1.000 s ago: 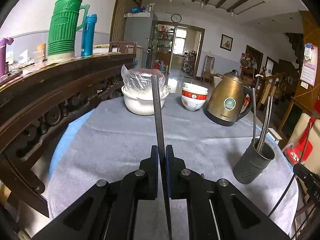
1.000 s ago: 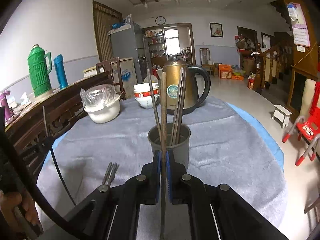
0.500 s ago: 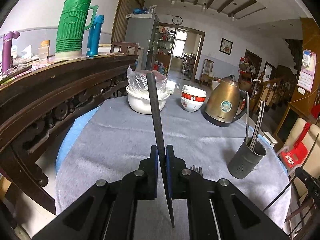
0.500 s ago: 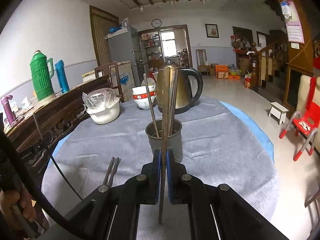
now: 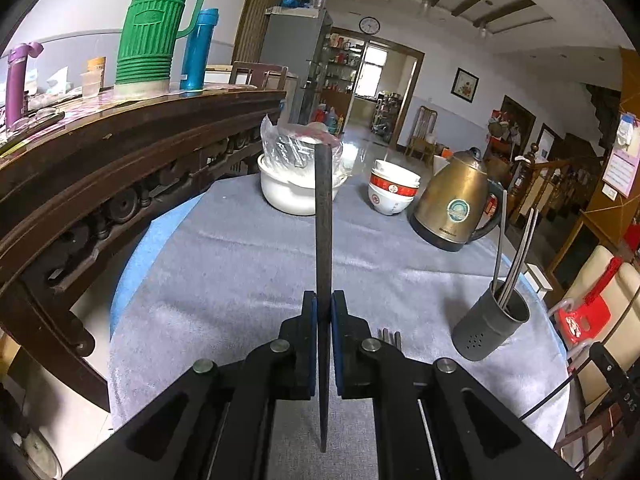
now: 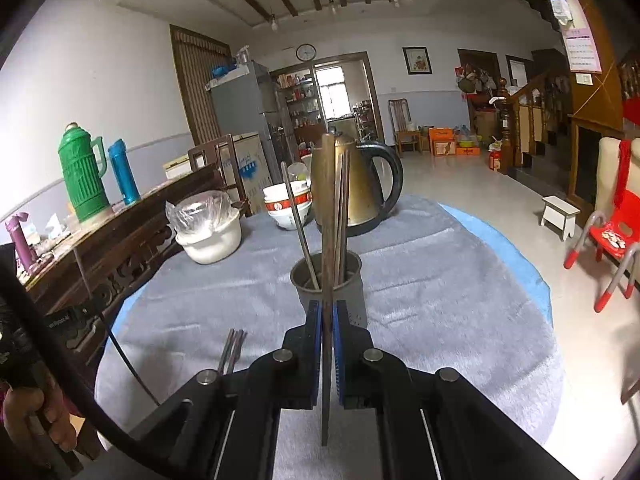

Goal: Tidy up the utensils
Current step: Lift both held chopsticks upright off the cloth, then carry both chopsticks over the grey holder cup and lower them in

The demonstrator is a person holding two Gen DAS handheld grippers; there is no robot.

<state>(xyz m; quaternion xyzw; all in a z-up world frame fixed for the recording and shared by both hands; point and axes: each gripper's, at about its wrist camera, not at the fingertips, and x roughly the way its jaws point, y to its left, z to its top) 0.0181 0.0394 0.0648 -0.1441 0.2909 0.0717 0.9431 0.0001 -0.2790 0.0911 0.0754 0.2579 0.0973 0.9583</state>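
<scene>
My left gripper (image 5: 324,308) is shut on a dark flat utensil handle (image 5: 323,216) that stands upright between its pads. The grey utensil holder (image 5: 490,330) sits to its right on the table with several metal utensils in it. My right gripper (image 6: 326,316) is shut on a brown wooden-looking utensil (image 6: 329,216), held upright just in front of the same holder (image 6: 326,280). A fork (image 6: 232,350) lies on the grey cloth to the left of the right gripper; its tines (image 5: 389,336) show beside the left gripper.
On the round cloth-covered table (image 5: 240,248) stand a white pot with a plastic bag (image 5: 296,184), stacked bowls (image 5: 394,192) and a brass kettle (image 5: 456,200). A dark wooden sideboard (image 5: 100,152) borders the left side. A hand (image 6: 28,412) and cable show at lower left.
The right gripper drew back slightly from the holder with its utensil. The left view shifted a little, with the holder and fork tines now lower and nearer. Both grips are unchanged.
</scene>
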